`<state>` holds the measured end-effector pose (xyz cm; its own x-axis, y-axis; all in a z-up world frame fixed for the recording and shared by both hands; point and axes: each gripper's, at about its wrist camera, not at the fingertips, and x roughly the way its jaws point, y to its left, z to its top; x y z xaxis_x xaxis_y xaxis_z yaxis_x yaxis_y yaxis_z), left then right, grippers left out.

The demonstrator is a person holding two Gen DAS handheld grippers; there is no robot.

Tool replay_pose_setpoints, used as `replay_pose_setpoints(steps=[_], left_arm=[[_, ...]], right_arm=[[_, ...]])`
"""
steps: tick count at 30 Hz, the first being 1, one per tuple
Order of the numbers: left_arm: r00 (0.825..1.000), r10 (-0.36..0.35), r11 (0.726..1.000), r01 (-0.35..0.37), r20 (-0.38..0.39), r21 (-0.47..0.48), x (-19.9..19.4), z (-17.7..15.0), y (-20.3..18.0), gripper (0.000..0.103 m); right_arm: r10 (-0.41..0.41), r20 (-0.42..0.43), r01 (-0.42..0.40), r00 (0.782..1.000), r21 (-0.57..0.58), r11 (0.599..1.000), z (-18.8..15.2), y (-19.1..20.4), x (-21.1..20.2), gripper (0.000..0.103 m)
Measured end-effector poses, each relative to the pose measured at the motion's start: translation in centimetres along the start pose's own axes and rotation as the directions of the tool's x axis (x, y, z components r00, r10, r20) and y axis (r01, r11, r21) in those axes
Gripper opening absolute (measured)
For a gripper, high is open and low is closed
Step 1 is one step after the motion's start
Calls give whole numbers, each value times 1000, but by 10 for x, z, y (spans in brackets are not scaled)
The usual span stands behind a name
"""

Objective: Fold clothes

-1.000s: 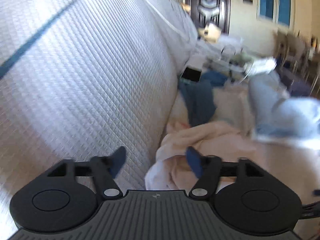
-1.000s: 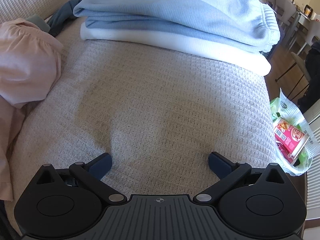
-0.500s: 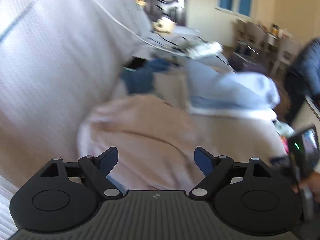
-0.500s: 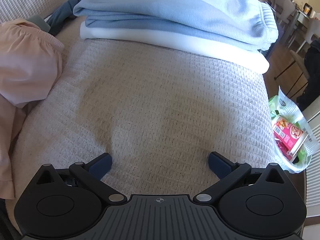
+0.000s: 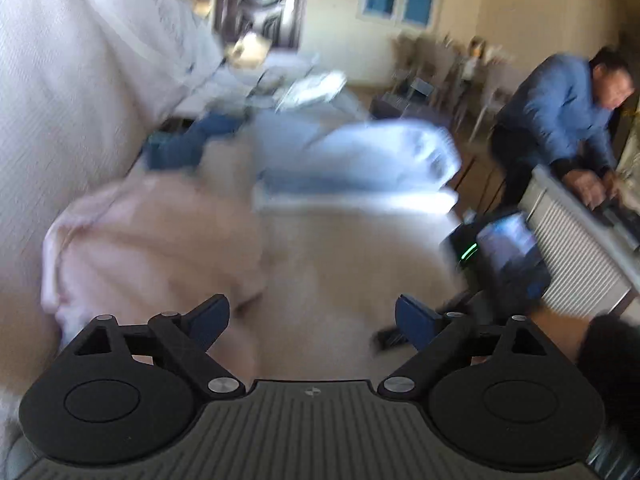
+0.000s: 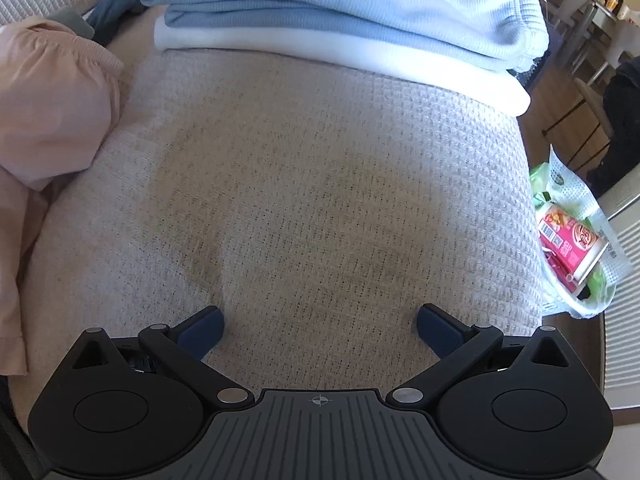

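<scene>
The left gripper (image 5: 312, 316) has its jaws opening wide, nothing between them, above the crumpled pink garment (image 5: 152, 248). The right gripper (image 6: 320, 330) has its jaws spread wide and empty over the bare sofa cover (image 6: 320, 184). Only the left view shows a person (image 5: 560, 120); only the right shows the snack bag (image 6: 572, 240)

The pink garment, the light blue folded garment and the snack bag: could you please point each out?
pink garment (image 6: 52, 108), right wrist view, its bunched middle.
light blue folded garment (image 6: 340, 4), right wrist view, top layer.
snack bag (image 6: 570, 240), right wrist view, the red packet.
</scene>
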<state>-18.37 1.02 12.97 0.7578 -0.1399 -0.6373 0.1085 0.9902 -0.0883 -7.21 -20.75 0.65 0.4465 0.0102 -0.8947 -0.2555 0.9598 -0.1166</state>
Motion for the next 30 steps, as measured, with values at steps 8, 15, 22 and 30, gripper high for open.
replay_pose_setpoints(steps=[8,15,22,30], left_arm=[[998,32,999,-33,-45,-19,8,-5,28,89],[999,24,1000,-23,-39,8,16,-6,22,89],[999,40,999,-40,9,30,14,-4,19,101],[998,57,997,-58,25,47,13,-3,17,102]], right_arm=[[-4,1,4,1000,-6,1000,-1,1,1,103],[-6,4,6,1000,-11,1000,-2,1,2,103],[-2,7,2,1000,-11,1000,-3,1,4,103],[-1,9,1,1000,-13,1000,-6,-1,4,103]])
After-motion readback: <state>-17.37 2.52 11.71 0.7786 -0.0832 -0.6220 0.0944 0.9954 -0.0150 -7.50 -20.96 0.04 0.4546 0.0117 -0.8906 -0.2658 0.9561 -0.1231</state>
